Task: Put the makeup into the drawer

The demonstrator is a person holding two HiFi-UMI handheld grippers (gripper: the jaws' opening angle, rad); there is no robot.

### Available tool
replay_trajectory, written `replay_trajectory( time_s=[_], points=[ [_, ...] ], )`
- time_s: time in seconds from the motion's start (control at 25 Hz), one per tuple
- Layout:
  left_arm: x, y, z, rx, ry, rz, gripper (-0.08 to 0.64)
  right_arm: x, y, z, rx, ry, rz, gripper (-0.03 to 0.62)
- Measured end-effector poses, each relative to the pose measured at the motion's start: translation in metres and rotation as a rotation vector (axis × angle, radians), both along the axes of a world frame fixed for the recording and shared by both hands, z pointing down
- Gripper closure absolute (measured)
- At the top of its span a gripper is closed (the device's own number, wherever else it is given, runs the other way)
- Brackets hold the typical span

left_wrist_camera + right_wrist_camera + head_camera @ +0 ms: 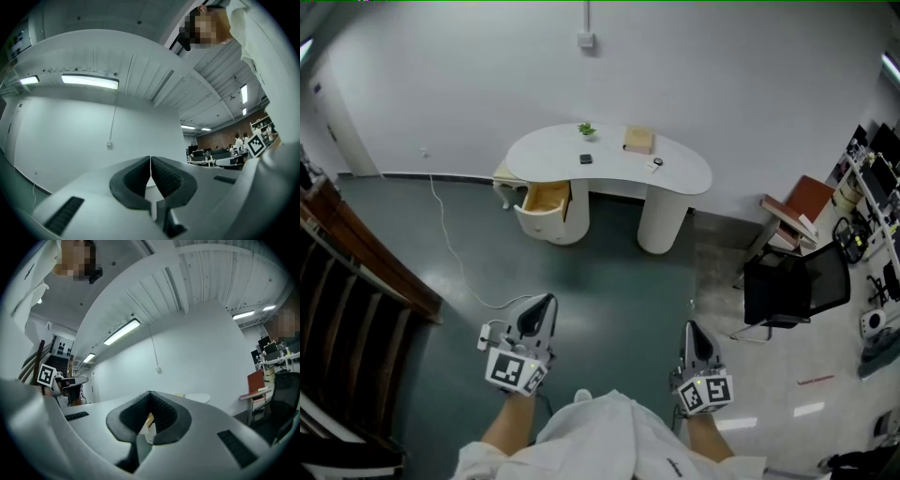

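Note:
A white curved desk (pixel 675 180) stands far ahead against the wall. Its left drawer (pixel 547 199) is pulled open and shows a bare wooden inside. On the desktop lie a small dark item (pixel 586 159), a tan box (pixel 638 140), a small round item (pixel 657 162) and a little green plant (pixel 586 129); which of them is makeup I cannot tell at this distance. My left gripper (pixel 546 298) (pixel 150 161) and right gripper (pixel 691 325) (pixel 150 393) are held close to my body, far short of the desk. Both are shut with nothing between the jaws.
A white cable (pixel 455 253) trails over the dark green floor to the left of the desk. A wooden stair rail (pixel 356 272) runs along the left. A black office chair (pixel 794 286), a reddish chair (pixel 797 211) and cluttered shelves (pixel 872 197) stand at the right.

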State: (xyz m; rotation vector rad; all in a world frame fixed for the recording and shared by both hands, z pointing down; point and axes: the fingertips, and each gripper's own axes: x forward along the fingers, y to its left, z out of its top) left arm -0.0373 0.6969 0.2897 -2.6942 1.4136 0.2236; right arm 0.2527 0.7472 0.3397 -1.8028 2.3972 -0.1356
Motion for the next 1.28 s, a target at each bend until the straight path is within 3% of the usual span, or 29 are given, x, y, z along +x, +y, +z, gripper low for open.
replay_trajectory(
  time_s=[0.24,0.4,0.48,0.96,1.28],
  points=[
    [-0.001,-0.010,-0.007,0.011,-0.002,0.043,0.528,-0.007,-0.008,-0.003,0.004,0.001,0.009,0.575],
    [-0.001,-0.016,0.006,-0.011,-0.047,0.088,0.364,-0.019,-0.014,0.002,-0.004,-0.002,0.019,0.575],
    [-0.005,-0.019,0.007,-0.016,-0.052,0.091,0.323,-0.025,-0.017,0.001,-0.008,-0.002,0.025,0.575],
    [-0.041,-0.044,0.020,-0.048,-0.049,0.103,0.282,-0.073,-0.040,0.008,-0.021,0.000,0.022,0.575],
    [-0.044,-0.075,0.023,-0.075,-0.032,0.097,0.282,-0.081,-0.068,0.006,-0.025,-0.008,0.025,0.575]
  ],
)
